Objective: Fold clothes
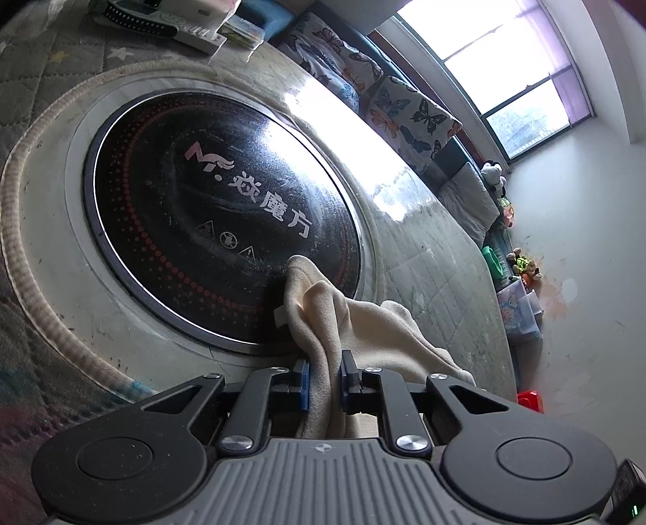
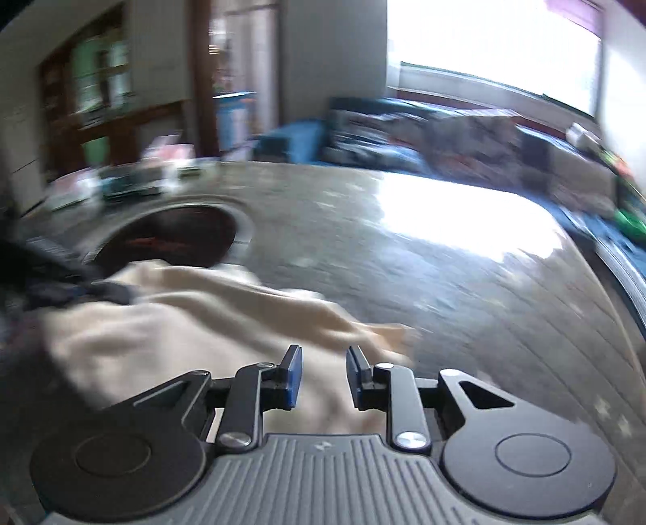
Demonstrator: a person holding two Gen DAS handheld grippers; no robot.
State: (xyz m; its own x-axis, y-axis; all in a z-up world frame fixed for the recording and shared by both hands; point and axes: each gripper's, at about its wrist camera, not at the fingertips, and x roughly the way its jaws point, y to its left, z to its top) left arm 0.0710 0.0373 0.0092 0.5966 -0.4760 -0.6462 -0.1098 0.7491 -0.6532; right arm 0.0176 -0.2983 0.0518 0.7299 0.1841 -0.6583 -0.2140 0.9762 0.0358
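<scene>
A cream fleece garment [image 1: 323, 319] hangs bunched between the blue pads of my left gripper [image 1: 325, 379], which is shut on it above the round table. A fold of it reaches over the black glass hotplate [image 1: 210, 210]. In the blurred right wrist view the same cream garment [image 2: 194, 323] lies spread on the table, partly over the hotplate [image 2: 173, 238]. My right gripper [image 2: 323, 375] is open just above the garment's near edge, with nothing between its pads. A dark shape [image 2: 52, 282] at the left covers part of the cloth.
The hotplate sits in the middle of a round marble table [image 1: 424, 258] with a rope-trimmed rim. Boxes and a remote [image 1: 161, 20] lie at the table's far side. A bench with butterfly cushions [image 1: 407, 117] and toys [image 1: 525, 270] runs under the window.
</scene>
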